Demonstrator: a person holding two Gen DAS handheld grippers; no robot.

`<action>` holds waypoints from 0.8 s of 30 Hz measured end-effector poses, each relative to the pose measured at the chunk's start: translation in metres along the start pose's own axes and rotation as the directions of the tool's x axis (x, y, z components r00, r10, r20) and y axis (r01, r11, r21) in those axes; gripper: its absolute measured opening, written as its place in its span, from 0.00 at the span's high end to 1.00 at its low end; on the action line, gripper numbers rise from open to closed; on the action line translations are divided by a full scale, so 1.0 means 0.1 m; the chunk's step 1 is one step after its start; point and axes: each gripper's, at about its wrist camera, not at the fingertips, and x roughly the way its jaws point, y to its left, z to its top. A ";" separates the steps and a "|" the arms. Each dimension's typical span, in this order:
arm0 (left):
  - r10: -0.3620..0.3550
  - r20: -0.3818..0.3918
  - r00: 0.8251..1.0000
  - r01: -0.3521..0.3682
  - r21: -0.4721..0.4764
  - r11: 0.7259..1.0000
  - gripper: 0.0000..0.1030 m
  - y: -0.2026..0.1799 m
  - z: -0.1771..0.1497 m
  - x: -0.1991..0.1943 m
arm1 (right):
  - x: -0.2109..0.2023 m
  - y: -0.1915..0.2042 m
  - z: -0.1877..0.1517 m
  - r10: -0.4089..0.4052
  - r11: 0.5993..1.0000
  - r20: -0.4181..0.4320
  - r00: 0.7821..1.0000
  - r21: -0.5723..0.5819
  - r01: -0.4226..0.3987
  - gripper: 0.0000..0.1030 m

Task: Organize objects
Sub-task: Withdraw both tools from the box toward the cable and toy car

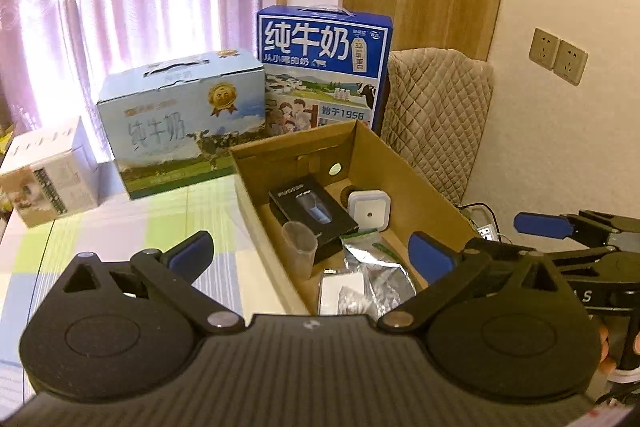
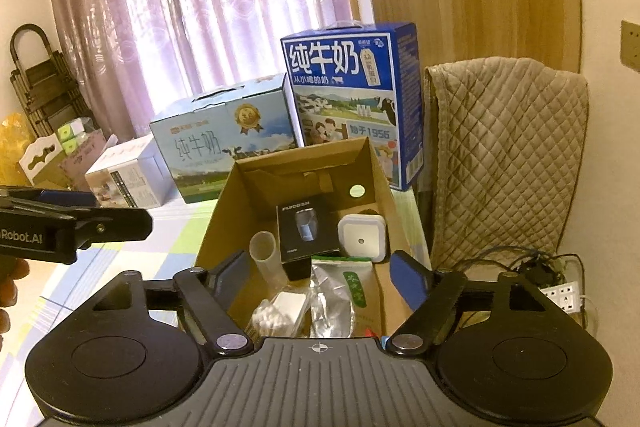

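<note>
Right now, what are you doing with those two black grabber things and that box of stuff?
A person is tidying up. They hold the left gripper and the right gripper open above a cardboard box on the table, gripping nothing yet. The box already holds a clear plastic cup, a black shaver box, a white square night light, a silver and green tea bag and a packet of cotton swabs. Two milk cartons stand behind.

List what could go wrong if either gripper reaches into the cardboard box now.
1. The clear plastic cup stands tilted against the black shaver box; a nudge would likely tip it over.
2. The items are crowded: the foil pouch overlaps its neighbours, so the open right gripper may catch two things.
3. The open left gripper straddles the cardboard box wall and could snag it.
</note>
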 end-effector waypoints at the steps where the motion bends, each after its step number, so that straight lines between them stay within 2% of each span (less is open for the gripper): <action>1: 0.001 0.000 1.000 -0.001 -0.007 1.000 0.01 0.02 -0.03 -0.05 | -0.03 0.02 -0.01 -0.008 1.000 -0.002 1.000 0.005 0.008 0.24; 9: 0.014 -0.016 1.000 -0.015 -0.024 1.000 0.01 0.19 -0.30 -0.42 | -0.26 0.26 -0.21 -0.026 0.999 -0.012 1.000 0.019 0.026 0.21; 24: 0.028 -0.047 0.998 -0.031 -0.055 0.998 0.01 0.61 -0.80 -0.93 | -0.41 0.75 -0.58 0.015 0.999 -0.078 0.997 0.037 -0.012 0.21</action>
